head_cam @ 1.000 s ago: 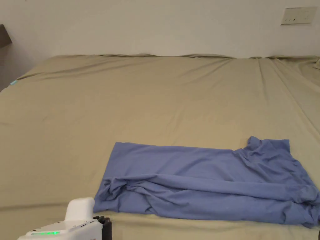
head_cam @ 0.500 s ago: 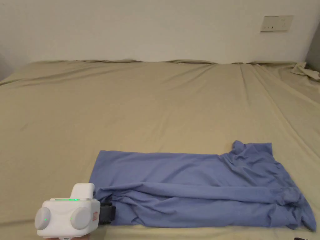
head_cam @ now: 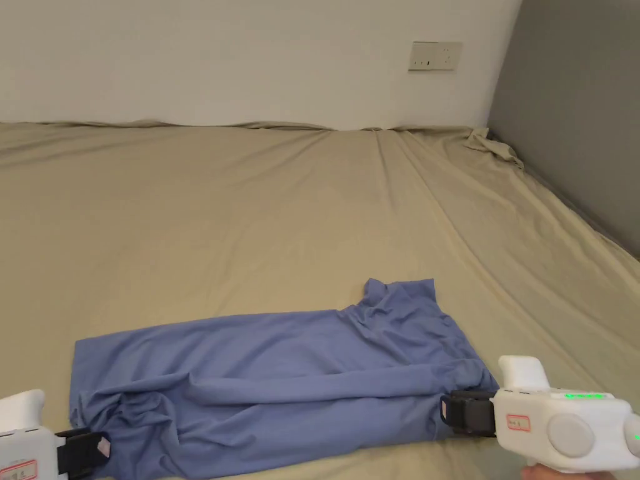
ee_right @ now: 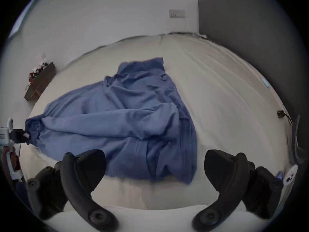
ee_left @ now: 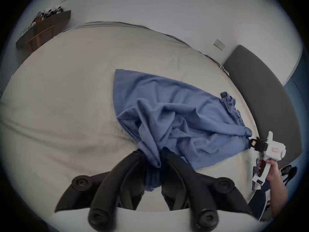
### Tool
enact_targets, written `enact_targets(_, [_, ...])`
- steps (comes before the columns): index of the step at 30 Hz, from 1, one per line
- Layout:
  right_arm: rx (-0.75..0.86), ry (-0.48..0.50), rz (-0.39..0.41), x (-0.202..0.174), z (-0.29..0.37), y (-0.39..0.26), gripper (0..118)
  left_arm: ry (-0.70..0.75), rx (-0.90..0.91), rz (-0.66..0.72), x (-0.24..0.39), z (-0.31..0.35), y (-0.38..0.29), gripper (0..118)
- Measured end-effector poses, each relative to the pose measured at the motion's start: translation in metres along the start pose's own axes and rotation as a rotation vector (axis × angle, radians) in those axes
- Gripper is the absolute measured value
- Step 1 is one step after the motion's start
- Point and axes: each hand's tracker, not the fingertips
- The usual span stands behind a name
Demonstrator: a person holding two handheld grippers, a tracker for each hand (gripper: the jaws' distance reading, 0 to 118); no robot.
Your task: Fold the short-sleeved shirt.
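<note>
**Q:** Where does the shirt lie, and how is it held?

**A:** The blue short-sleeved shirt (head_cam: 269, 381) lies rumpled along the near edge of the bed (head_cam: 250, 212), hem end toward the person's left, sleeve (head_cam: 400, 300) and shoulder end toward the right. In the left gripper view, the left gripper (ee_left: 153, 162) has both jaws closed on a bunched corner of the hem. In the right gripper view, the right gripper (ee_right: 154, 167) stands with its jaws spread wide at the near right edge of the cloth, with nothing pinched between them.

**Q:** Which step appears to be in hand?

**A:** Judged from this layout, securing both near ends so that the garment can be lifted and laid out flat before any fold is made.

**Q:** How is that step done well?

**A:** The right jaws should probably close on the shoulder-side edge, taking every layer there rather than only the top ply. Once both ends are held, drawing them apart would put the cloth in light tension, so the long ridge across the body (head_cam: 312, 387) falls out. A thick wad in the left grip may release unevenly; a shallower bite near the seam would give a straighter edge.
</note>
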Motion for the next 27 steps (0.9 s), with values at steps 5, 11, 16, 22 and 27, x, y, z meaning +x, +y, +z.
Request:
enact_targets(5, [-0.134, -0.053, -0.012, -0.003, -0.029, 0.003, 98, 0.015, -0.014, 0.022, -0.025, 0.002, 0.003, 16])
enact_targets(11, [-0.078, 0.044, 0.007, -0.013, 0.016, 0.0, 16, -0.036, -0.066, -0.043, -0.018, 0.02, 0.002, 16])
enact_targets(16, [-0.119, 0.091, 0.022, -0.008, 0.063, -0.01, 16, -0.067, -0.112, -0.042, -0.025, 0.049, 0.001, 15])
enact_targets(22, [-0.224, 0.166, 0.01, 0.026, 0.115, -0.039, 16, -0.095, -0.251, -0.049, -0.038, 0.091, -0.026, 15])
enact_targets(27, [-0.39, 0.113, 0.043, 0.031, 0.101, -0.086, 16, -0.051, -0.418, -0.082, -0.055, 0.084, -0.061, 15])
